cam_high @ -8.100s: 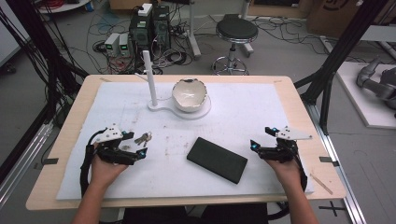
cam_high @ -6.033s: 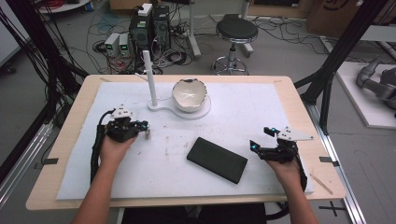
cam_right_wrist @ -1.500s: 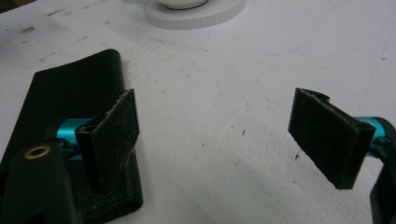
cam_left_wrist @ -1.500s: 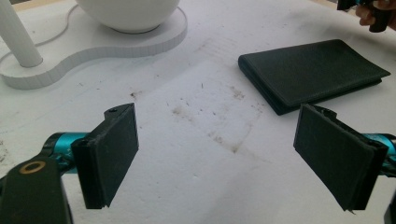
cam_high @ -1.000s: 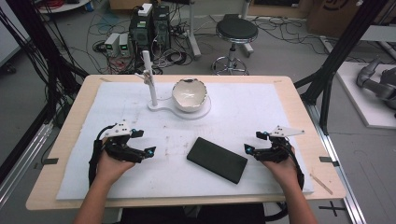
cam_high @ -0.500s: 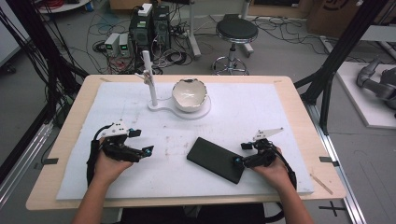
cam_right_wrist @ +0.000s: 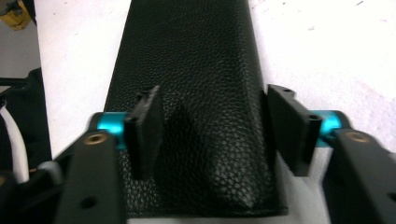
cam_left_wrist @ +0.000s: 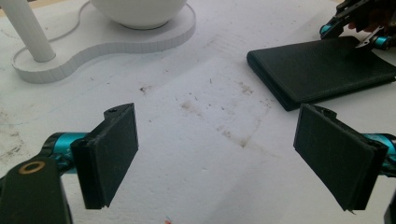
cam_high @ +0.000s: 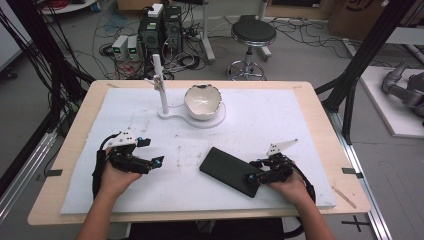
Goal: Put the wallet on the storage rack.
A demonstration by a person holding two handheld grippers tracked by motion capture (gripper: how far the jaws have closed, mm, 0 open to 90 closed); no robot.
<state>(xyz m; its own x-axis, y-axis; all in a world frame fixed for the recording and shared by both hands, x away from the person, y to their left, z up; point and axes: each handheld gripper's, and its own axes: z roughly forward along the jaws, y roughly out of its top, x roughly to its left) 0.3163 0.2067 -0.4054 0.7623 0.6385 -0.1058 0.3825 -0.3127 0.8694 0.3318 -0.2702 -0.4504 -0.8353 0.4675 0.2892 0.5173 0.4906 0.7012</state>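
A black leather case (cam_high: pixel 225 167) lies flat on the white mat (cam_high: pixel 280 125), right of centre. My right gripper (cam_high: pixel 250 170) is at the case's near right end. In the right gripper view it (cam_right_wrist: pixel 215 133) is open, its pads (cam_right_wrist: pixel 287 128) straddling the width of the case (cam_right_wrist: pixel 196 60) without squeezing it. My left gripper (cam_high: pixel 152 151) rests at the left of the mat, open and empty. Its own view shows the wide gap of the left gripper (cam_left_wrist: pixel 224 154) over bare mat, with the case (cam_left_wrist: pixel 322 70) and the right gripper (cam_left_wrist: pixel 357 23) beyond.
A white bowl (cam_high: pixel 202 100) sits on a white stand base (cam_high: pixel 172 115) at the back centre, beside an upright post (cam_high: pixel 161 85) with a small thing hanging near its top. Table edges (cam_high: pixel 345 165) frame the mat.
My right gripper has moved left from the mat's right side onto the end of the case. The left gripper went to the post and back, and the small metal item it held is gone.
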